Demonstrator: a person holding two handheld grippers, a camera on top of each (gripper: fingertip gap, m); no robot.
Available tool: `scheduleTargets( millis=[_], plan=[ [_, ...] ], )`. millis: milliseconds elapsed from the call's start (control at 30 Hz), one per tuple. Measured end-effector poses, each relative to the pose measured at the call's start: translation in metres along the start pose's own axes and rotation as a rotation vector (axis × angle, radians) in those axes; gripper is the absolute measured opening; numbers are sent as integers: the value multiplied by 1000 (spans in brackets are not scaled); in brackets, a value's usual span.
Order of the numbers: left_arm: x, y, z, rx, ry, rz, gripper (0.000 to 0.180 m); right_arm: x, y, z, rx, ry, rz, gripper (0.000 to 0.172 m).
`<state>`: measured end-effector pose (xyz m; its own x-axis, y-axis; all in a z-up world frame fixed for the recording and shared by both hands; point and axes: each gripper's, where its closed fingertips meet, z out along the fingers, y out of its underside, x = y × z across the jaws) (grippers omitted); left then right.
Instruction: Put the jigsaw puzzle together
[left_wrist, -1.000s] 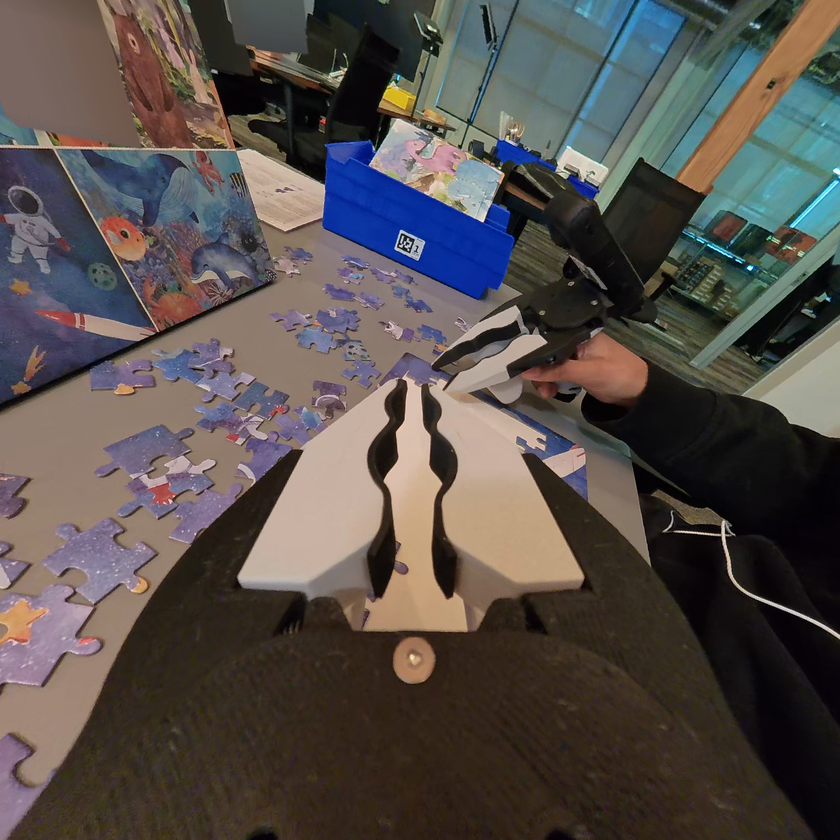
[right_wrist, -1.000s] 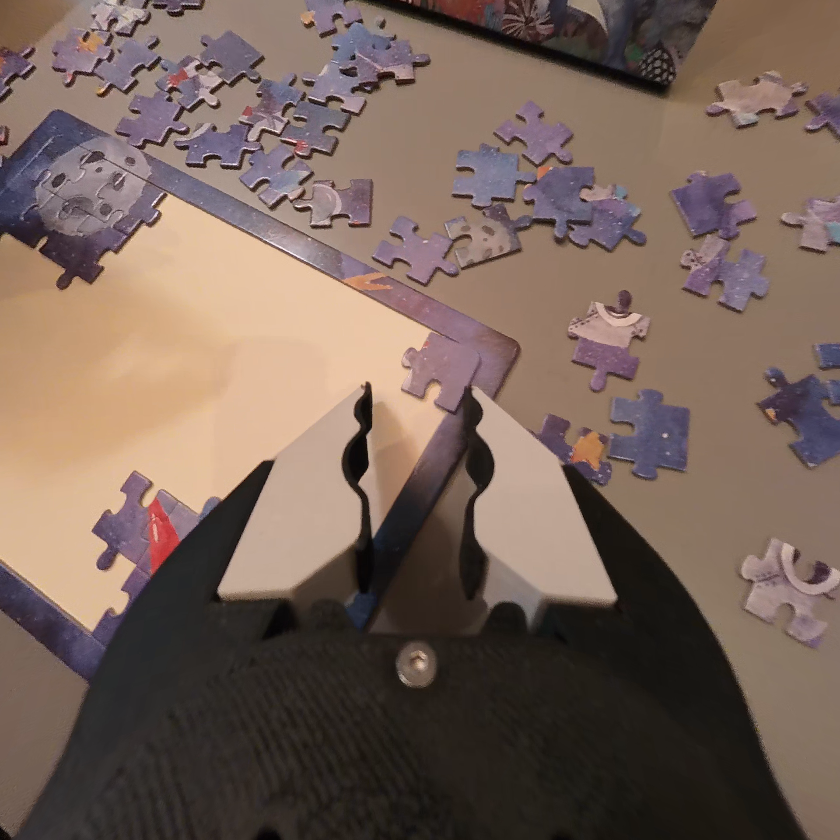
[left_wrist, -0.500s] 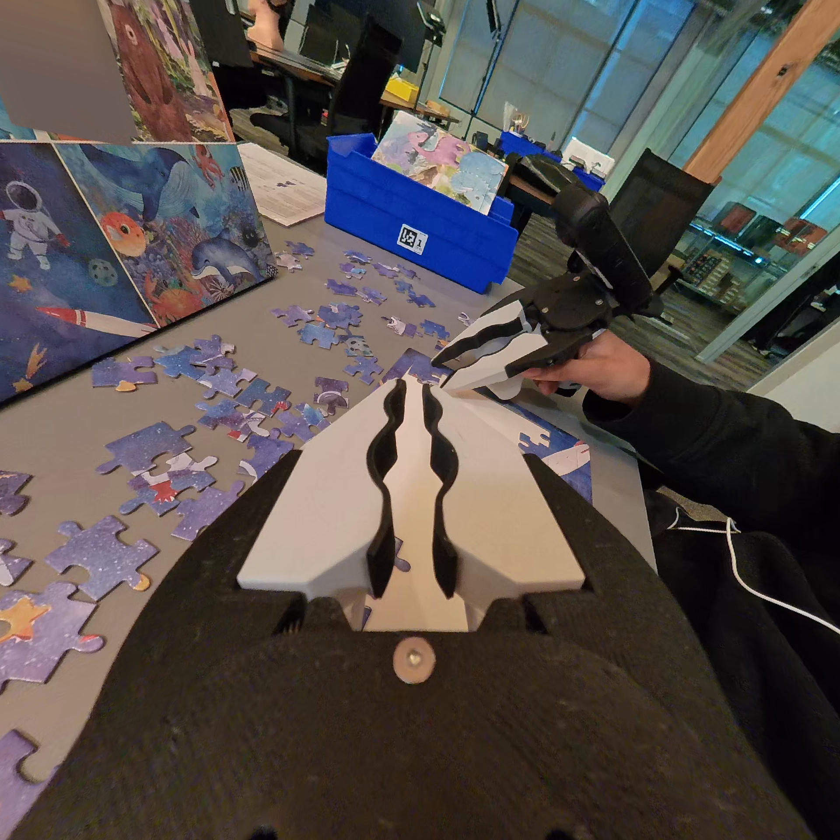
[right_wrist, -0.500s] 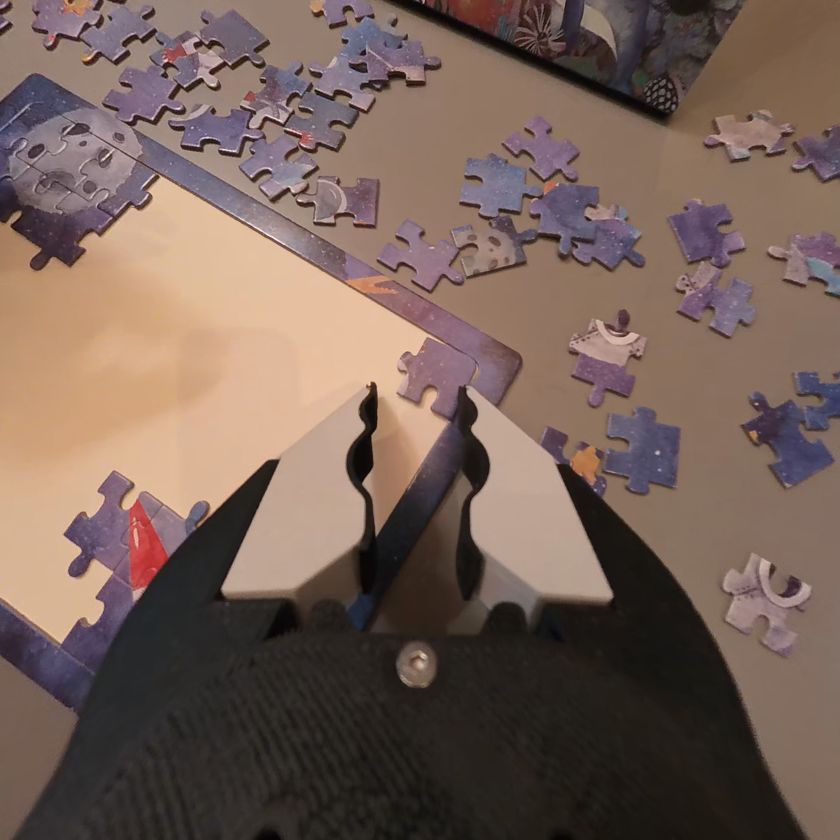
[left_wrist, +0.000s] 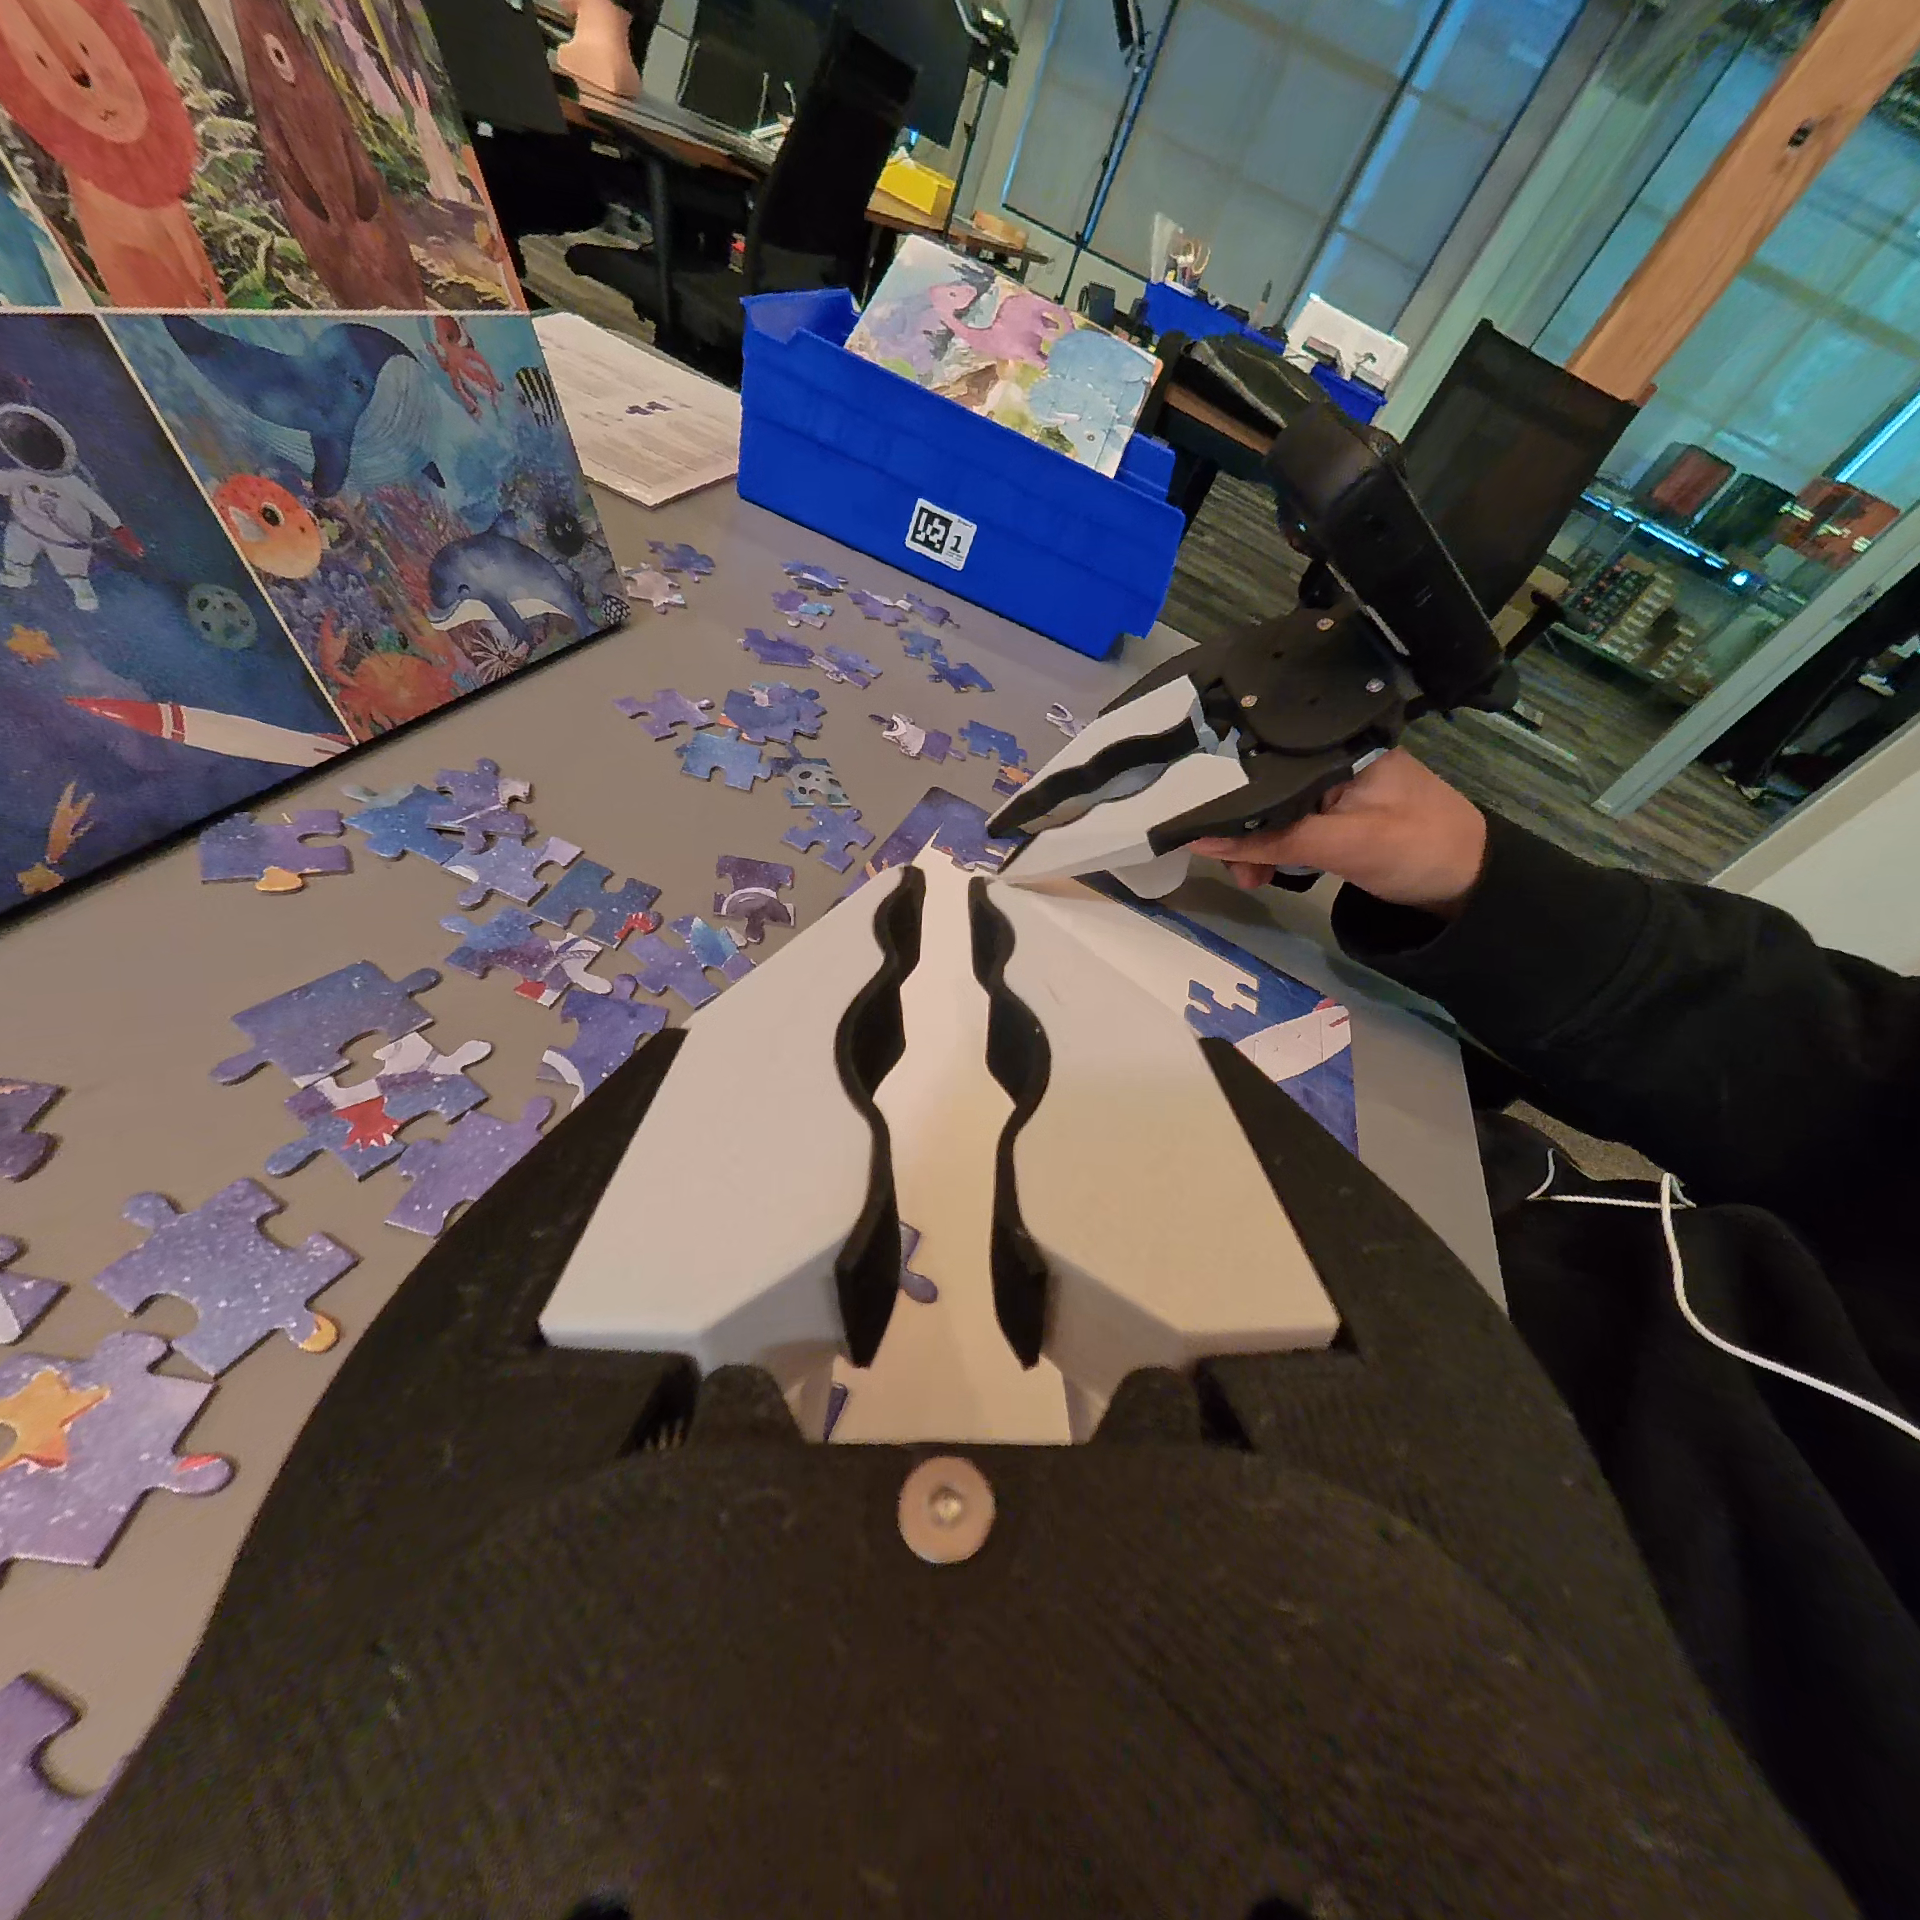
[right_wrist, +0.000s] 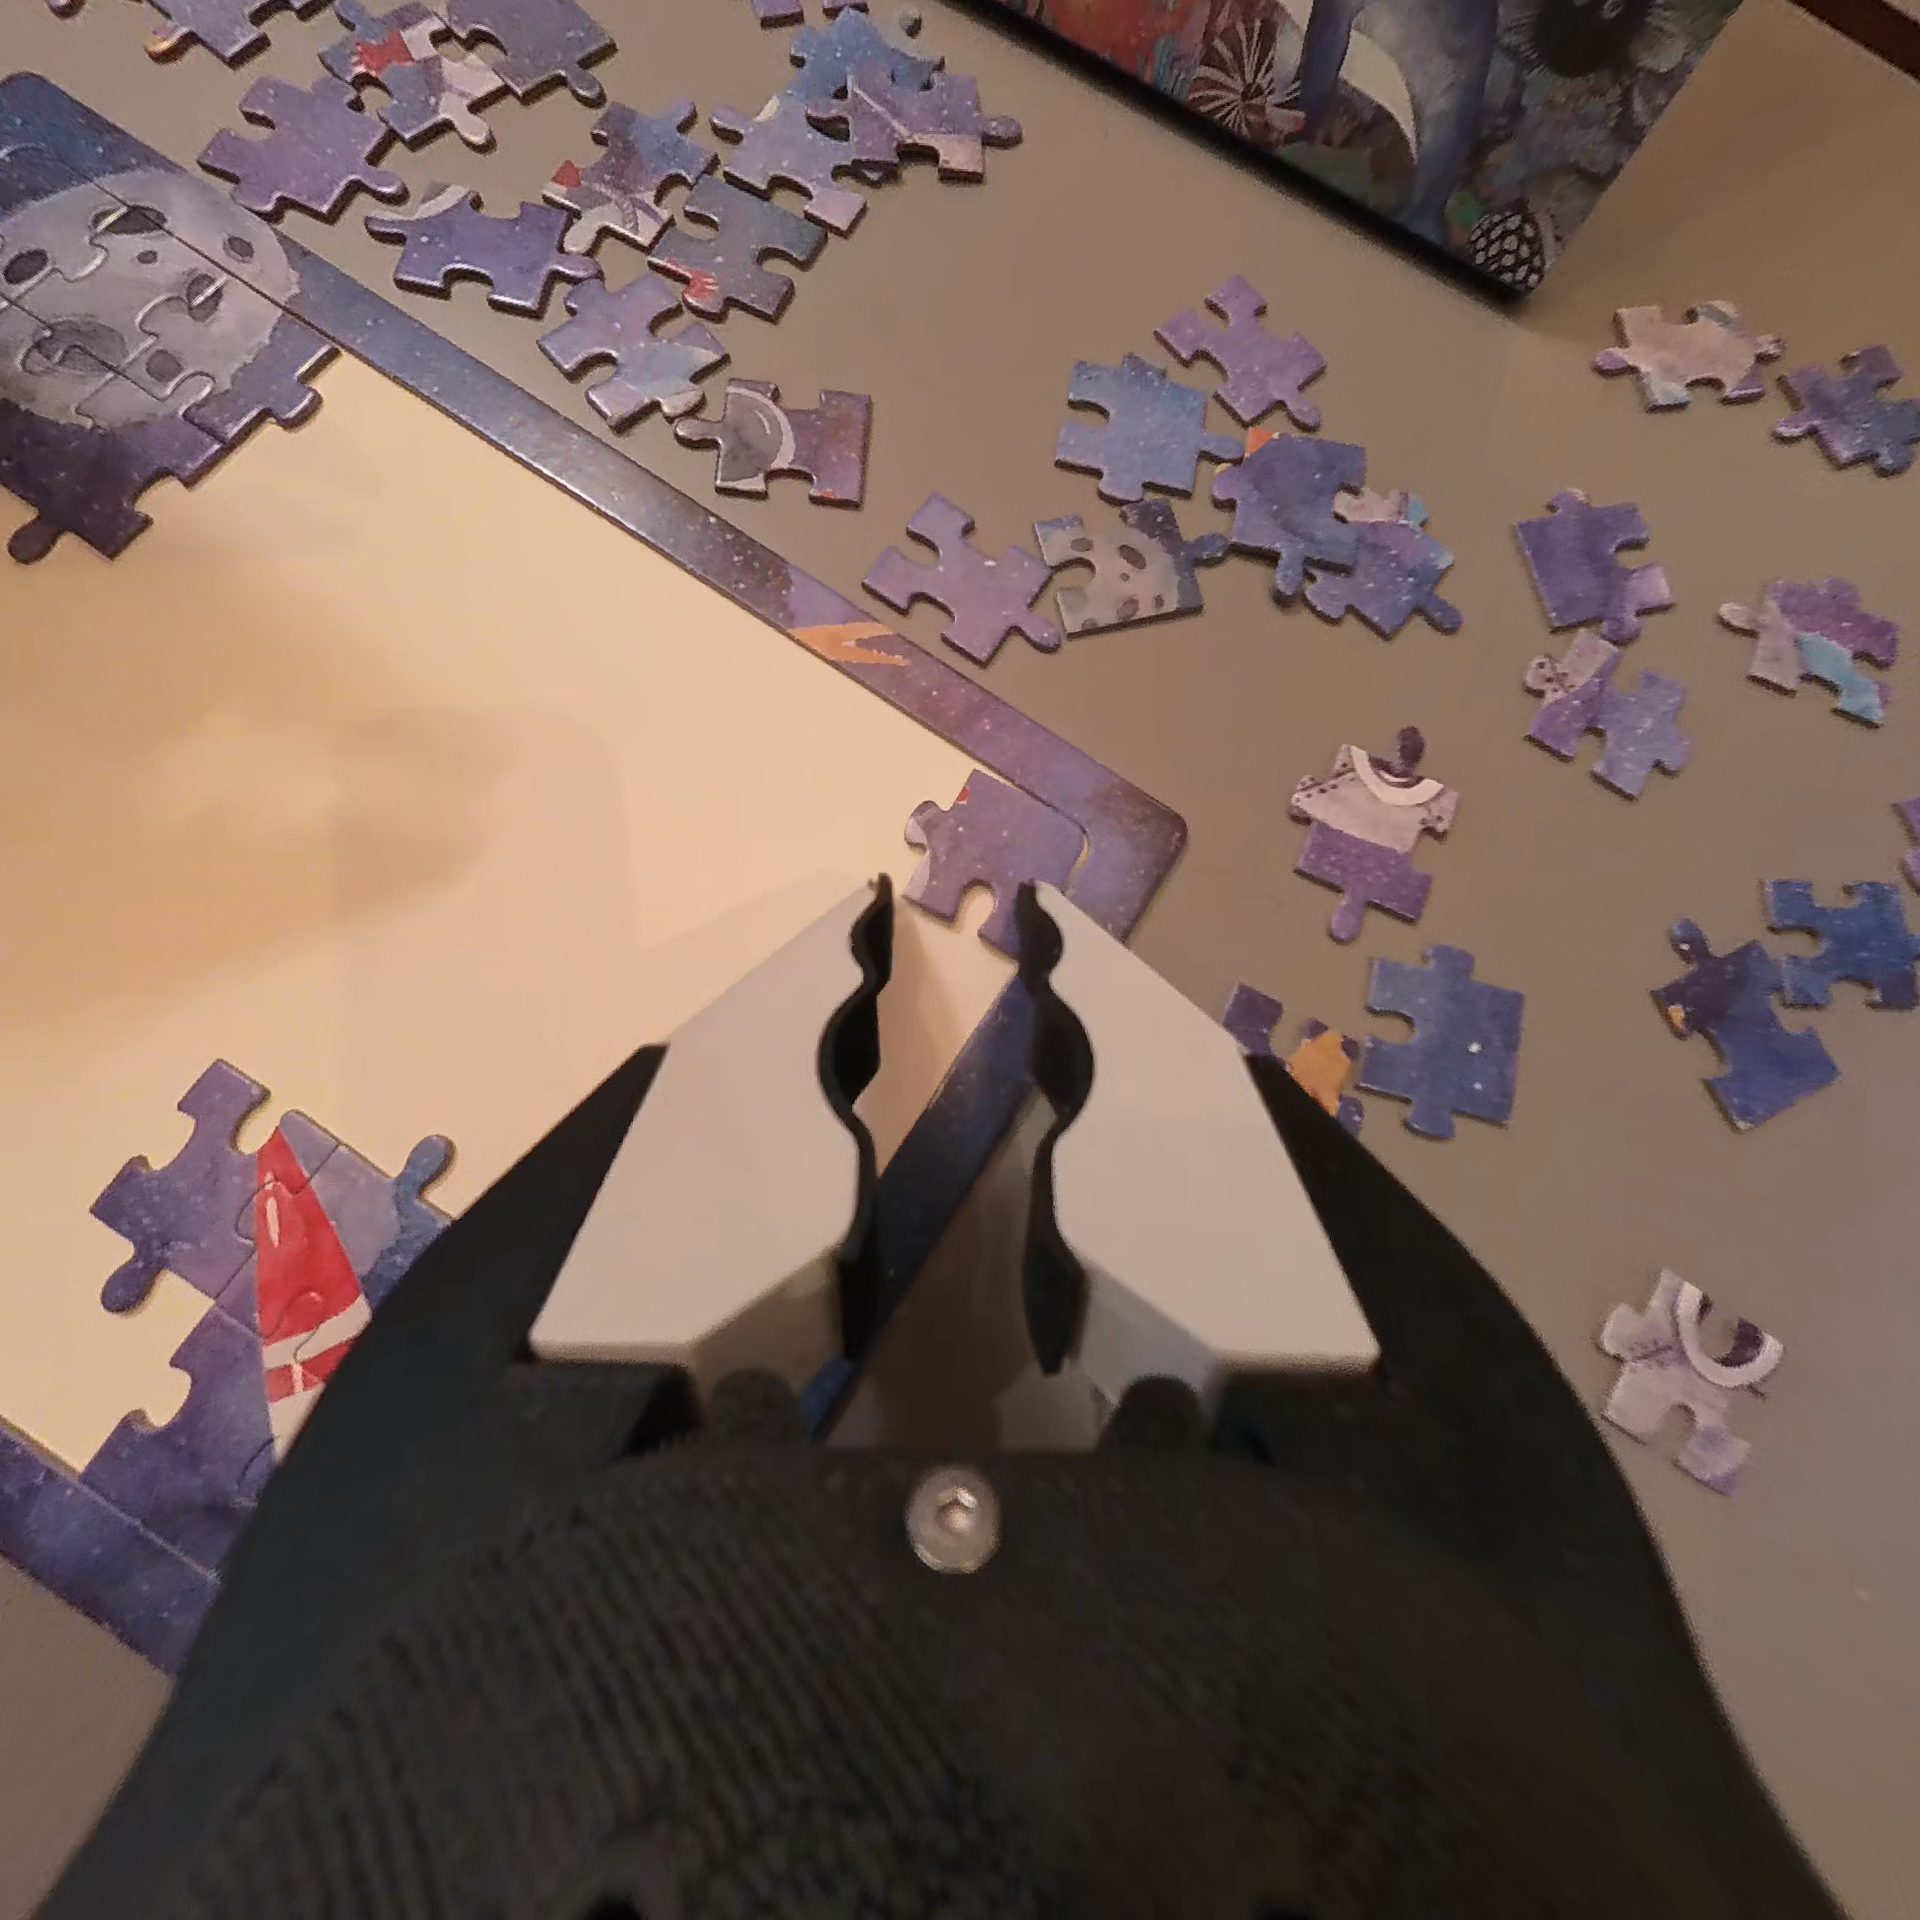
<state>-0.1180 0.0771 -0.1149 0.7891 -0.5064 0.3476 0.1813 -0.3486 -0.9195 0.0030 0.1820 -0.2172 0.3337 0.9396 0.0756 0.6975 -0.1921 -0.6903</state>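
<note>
Puzzle tray (right_wrist: 1132, 842) mostly bare: moon cluster (right_wrist: 125, 312) in one corner, rocket cluster (right_wrist: 270, 1247) at another, corner piece (right_wrist: 997, 847) seated flat at a third, knob toward tray's middle. Most loose pieces (right_wrist: 1174, 436) lie on the table (right_wrist: 1195, 260). Right gripper (right_wrist: 951, 899) hovers at the corner piece, fingers slightly apart, gripping nothing. Left gripper (left_wrist: 948, 883) nearly closed, empty, above the tray. Tray's long axis unclear.

Grey table (left_wrist: 644, 748), glass walls (left_wrist: 1299, 135), wooden beam (left_wrist: 1756, 187)
</note>
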Motion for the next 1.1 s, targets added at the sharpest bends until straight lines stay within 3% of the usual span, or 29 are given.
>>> scheduleTargets(
  millis=[667,1100],
  plan=[
    [0,0,1,-3,-1,0,8,0,-2,0,-26,32,-16,18],
    [0,1,1,-6,-1,0,8,7,-15,10,59,43,13,28]
  ],
)
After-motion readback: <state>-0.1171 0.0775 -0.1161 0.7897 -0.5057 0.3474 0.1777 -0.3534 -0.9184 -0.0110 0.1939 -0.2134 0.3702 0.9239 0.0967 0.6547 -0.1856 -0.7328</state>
